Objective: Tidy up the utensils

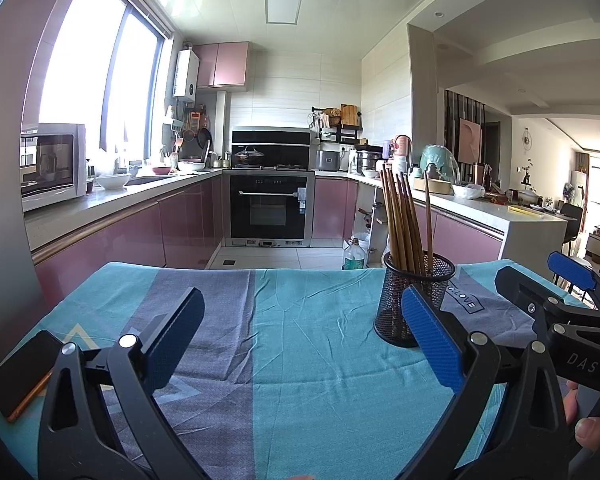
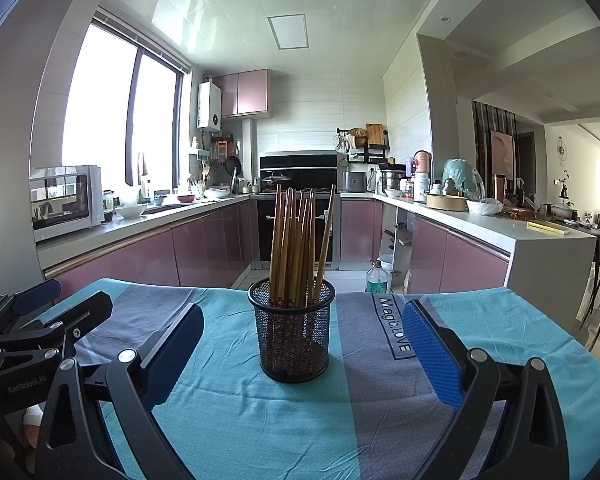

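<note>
All chopsticks [image 2: 296, 244] seen standing in mesh holder [image 2: 292, 336], mid-tabletop [image 2: 228, 400]; none left loose. Left gripper [image 1: 300, 336] and right gripper [image 2: 300, 344] jaws wide, empty. Task judged essentially done.

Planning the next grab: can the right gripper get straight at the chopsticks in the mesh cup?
Probably yes. The right gripper is open, the mesh cup stands centred ahead of it on the cloth, and nothing lies between it and the chopsticks.

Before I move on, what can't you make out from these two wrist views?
- Chopsticks: exact count unclear in both views; they overlap.
- Their lower ends: blurred behind the mesh holder.
- Phone: left wrist view, partly hidden by the left gripper.
- Table's near edge: hidden below both frames.
</note>
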Demonstrator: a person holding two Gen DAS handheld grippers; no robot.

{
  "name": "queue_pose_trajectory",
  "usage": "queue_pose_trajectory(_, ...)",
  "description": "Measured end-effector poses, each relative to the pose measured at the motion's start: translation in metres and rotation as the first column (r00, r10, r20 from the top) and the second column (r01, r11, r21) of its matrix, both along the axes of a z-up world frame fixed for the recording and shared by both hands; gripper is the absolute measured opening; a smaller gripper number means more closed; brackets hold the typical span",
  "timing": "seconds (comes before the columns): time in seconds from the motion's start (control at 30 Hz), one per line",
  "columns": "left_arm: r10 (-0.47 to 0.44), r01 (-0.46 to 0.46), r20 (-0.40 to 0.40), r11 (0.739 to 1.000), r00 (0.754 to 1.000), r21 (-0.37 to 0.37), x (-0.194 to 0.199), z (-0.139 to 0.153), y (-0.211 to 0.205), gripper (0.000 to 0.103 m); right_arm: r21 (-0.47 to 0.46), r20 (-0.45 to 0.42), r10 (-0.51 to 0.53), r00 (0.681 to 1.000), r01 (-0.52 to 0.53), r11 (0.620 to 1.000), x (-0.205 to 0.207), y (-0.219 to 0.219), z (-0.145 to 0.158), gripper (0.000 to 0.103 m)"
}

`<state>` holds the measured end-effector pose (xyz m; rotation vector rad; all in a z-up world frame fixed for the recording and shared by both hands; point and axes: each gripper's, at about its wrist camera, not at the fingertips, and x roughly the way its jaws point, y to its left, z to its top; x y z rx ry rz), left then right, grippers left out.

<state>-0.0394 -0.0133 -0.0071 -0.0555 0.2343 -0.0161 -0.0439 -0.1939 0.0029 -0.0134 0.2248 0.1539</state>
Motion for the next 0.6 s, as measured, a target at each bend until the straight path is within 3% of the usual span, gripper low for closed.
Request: queue_pose_trajectory(0.6, -0.004, 0.004, -0.006, 1.0, 1.0, -0.004, -0.0016, -0.0021, 0.0025, 0.097, 0.001, 0.001, -0.004, 1.0, 0.004, 1.0, 0.0024, 0.0, 0.0013, 0.096)
